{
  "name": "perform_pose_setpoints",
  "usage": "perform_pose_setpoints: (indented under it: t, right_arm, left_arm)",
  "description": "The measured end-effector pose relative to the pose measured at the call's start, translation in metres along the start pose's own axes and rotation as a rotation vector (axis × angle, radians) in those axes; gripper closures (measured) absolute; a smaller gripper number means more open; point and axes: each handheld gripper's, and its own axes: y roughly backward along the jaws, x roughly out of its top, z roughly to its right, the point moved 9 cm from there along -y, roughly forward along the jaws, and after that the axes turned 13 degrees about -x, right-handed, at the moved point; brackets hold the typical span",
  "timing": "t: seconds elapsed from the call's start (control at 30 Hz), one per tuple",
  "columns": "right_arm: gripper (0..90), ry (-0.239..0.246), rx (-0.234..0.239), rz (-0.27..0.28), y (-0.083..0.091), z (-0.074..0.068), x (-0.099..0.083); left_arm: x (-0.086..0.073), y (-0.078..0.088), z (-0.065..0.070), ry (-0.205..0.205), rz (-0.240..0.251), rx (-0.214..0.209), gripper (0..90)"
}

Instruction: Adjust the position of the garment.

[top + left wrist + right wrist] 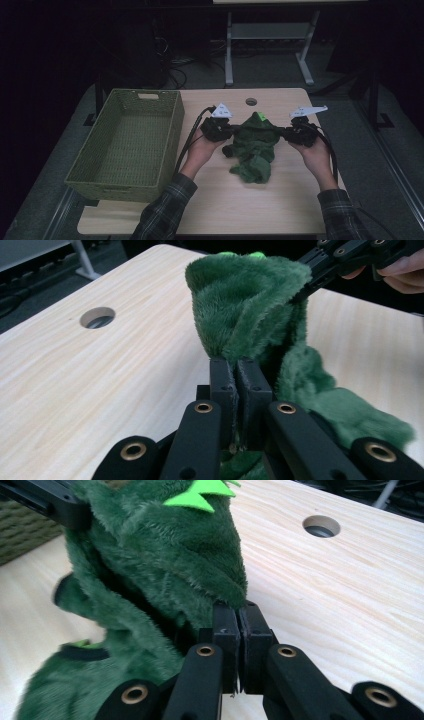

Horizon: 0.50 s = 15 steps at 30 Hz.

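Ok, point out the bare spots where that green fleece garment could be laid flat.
The near tabletop, between the person's forearms, is bare. So is the far strip around the cable hole. The wicker basket at the left is empty inside. The middle is crowded: left gripper and right gripper pinch the green fleece garment.

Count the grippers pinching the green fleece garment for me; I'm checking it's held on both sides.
2. The left gripper is shut on the green fleece garment at its left edge; the right gripper is shut on its right edge.
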Motion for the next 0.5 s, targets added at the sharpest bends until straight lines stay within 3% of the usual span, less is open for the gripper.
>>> perform_pose_setpoints:
  t: [0.5]
  right_arm:
    - [87.6, 0.034, 0.049, 0.032, 0.027, -0.029, -0.028]
  left_arm:
    - [-0.026, 0.008, 0.040, -0.057, -0.008, -0.039, 86.8]
